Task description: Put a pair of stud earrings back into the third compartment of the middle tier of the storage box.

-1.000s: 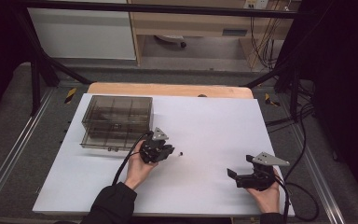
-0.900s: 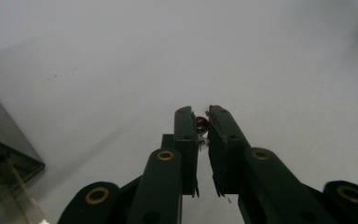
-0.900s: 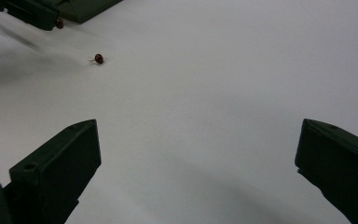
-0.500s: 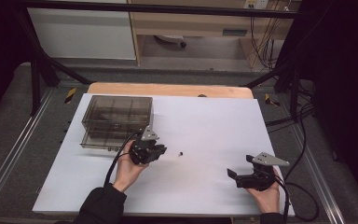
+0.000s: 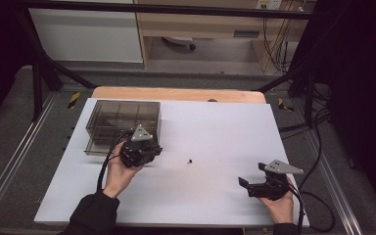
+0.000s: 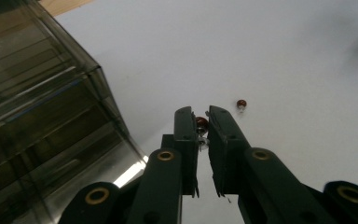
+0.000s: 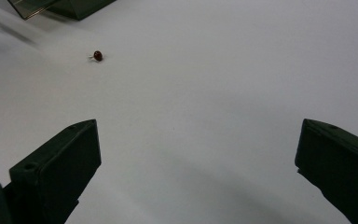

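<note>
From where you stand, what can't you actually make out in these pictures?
- Inside of the smoky plastic organizer box: high view, its dark tinted walls hide any contents.
- Small red bead pinched in the left hand-held gripper: left gripper view, the jaws cover most of it.
- Loose red bead on the table: high view, too small to identify.
</note>
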`<state>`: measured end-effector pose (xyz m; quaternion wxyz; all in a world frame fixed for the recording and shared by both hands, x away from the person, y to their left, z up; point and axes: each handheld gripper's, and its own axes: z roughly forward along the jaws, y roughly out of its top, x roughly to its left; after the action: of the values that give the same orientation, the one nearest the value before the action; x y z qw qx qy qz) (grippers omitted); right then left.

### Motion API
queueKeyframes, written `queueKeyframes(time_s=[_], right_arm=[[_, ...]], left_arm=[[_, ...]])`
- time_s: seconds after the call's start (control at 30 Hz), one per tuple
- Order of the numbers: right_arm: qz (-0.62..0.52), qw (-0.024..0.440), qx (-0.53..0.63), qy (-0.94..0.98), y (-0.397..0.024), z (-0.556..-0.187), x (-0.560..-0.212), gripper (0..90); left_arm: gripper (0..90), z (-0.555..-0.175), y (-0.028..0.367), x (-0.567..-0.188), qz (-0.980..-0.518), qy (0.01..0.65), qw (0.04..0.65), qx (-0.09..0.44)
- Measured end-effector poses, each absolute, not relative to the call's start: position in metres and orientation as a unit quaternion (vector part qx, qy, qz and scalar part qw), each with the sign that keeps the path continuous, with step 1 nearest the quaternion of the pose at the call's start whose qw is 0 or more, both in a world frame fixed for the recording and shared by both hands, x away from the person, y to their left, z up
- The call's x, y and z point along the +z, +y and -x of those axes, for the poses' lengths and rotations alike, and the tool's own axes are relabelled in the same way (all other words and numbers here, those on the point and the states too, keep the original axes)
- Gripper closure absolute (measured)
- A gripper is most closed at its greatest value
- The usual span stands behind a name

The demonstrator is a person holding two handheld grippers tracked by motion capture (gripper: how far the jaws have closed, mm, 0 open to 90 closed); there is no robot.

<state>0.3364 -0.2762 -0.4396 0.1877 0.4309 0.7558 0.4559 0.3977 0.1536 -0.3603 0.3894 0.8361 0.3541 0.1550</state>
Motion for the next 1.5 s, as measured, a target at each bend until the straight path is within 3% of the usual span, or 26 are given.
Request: queueKeyframes(time_s=[0.33, 0.87, 0.93, 1.2, 1.33, 1.5], right_arm=[[-0.430, 0.187, 0.455, 0.757, -0.276, -0.336, -0.440, 0.7], [-0.431, 0.186, 0.455, 0.757, -0.276, -0.336, -0.440, 0.7], [-0.430, 0.187, 0.455, 0.757, -0.276, -0.336, -0.440, 0.7], [-0.431, 0.187, 0.456, 0.756, -0.276, -0.336, -0.440, 0.7], [-0.432, 0.187, 0.456, 0.755, -0.276, -0.336, -0.439, 0.7], [-0.432, 0.187, 0.457, 0.755, -0.276, -0.336, -0.439, 0.7]], left_arm=[[81.0, -0.410, 0.179, -0.363, -0.826, 0.381, 0.379, 0.166], [80.1, -0.430, 0.191, -0.401, -0.822, 0.423, 0.341, 0.172], [73.0, -0.430, 0.191, -0.401, -0.821, 0.424, 0.342, 0.173], [63.4, -0.422, 0.194, -0.386, -0.815, 0.411, 0.364, 0.183], [41.6, -0.417, 0.193, -0.375, -0.816, 0.403, 0.373, 0.182], [31.0, -0.409, 0.184, -0.367, -0.815, 0.387, 0.392, 0.179]])
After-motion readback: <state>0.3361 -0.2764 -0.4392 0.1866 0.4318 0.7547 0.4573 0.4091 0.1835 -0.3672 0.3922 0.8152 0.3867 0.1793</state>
